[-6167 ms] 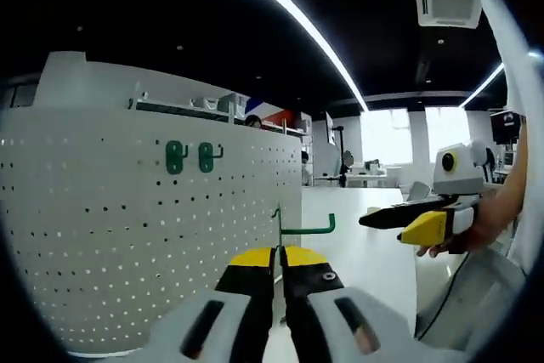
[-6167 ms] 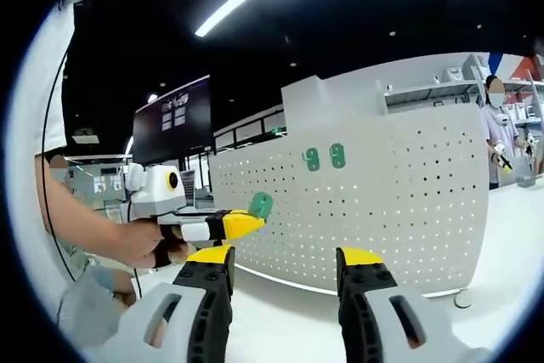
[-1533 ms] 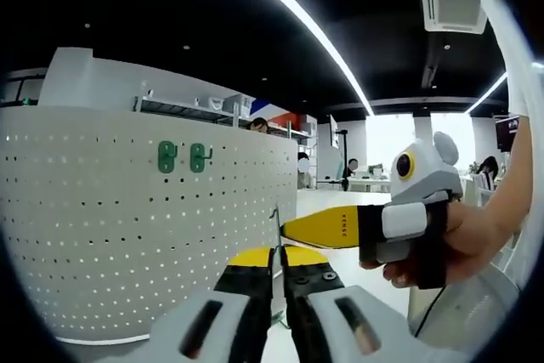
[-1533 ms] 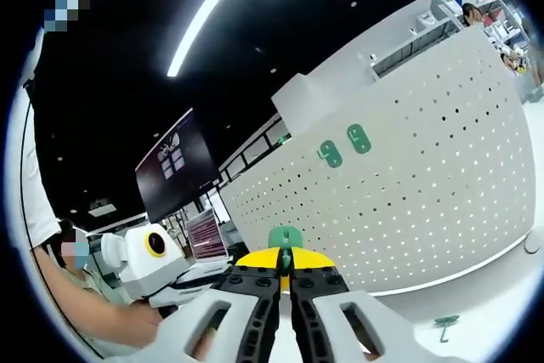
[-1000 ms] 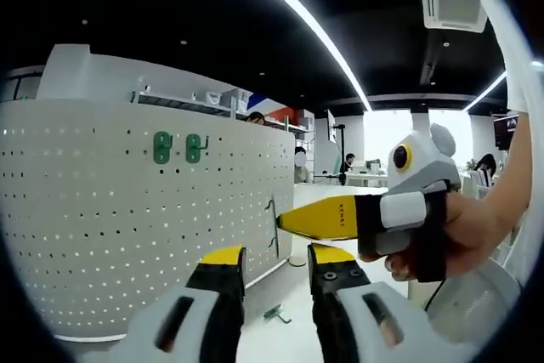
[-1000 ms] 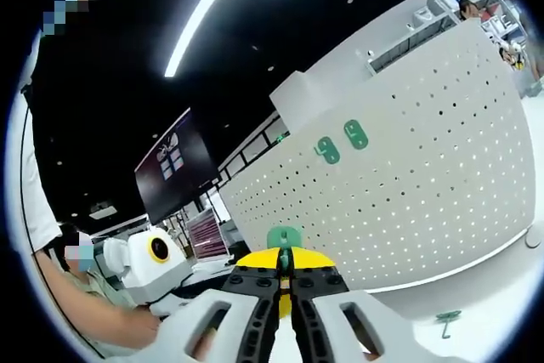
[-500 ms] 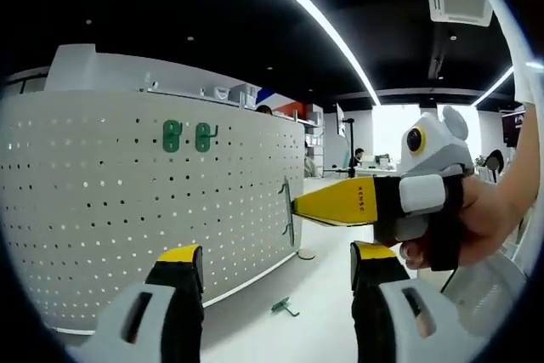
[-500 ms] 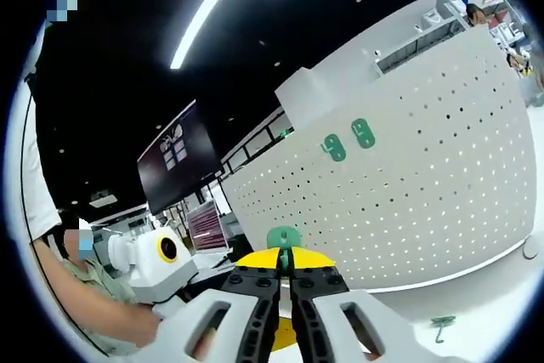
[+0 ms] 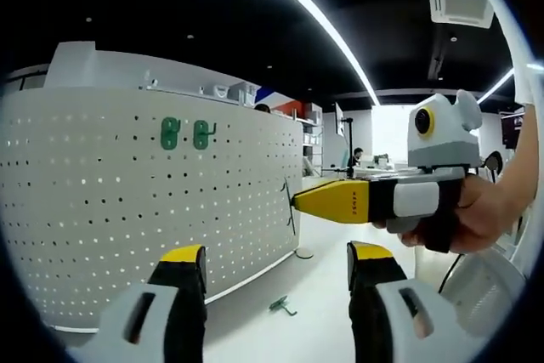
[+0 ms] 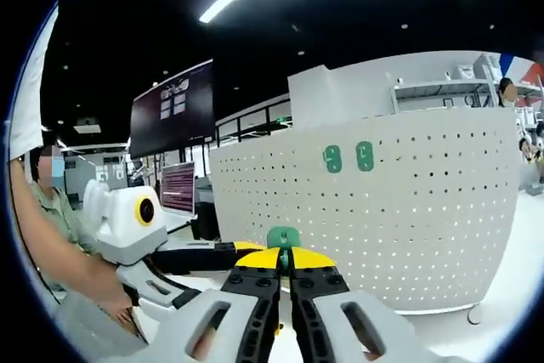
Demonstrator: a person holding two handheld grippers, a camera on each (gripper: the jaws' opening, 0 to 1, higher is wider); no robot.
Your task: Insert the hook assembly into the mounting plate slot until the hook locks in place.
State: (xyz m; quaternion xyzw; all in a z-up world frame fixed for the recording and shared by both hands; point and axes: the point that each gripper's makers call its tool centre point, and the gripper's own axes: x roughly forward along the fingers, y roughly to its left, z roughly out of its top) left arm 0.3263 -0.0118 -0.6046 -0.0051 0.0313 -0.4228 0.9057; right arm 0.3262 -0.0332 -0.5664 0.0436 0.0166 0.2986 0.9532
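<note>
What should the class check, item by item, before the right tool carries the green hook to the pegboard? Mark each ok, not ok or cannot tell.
1. Right tool shut on the green hook: ok, its jaws meet around the hook's plate.
2. Left tool has let go: ok, its jaws stand wide apart with nothing between them.
3. White pegboard ahead of the hook: ok, it stands upright across the right gripper view.
4. Two green hooks already mounted, side by side on the upper board: ok.
5. Which holes are meant for this hook: cannot tell.
6. Small green piece lying on the white surface in front of the board: not ok if it is needed; check it.
</note>
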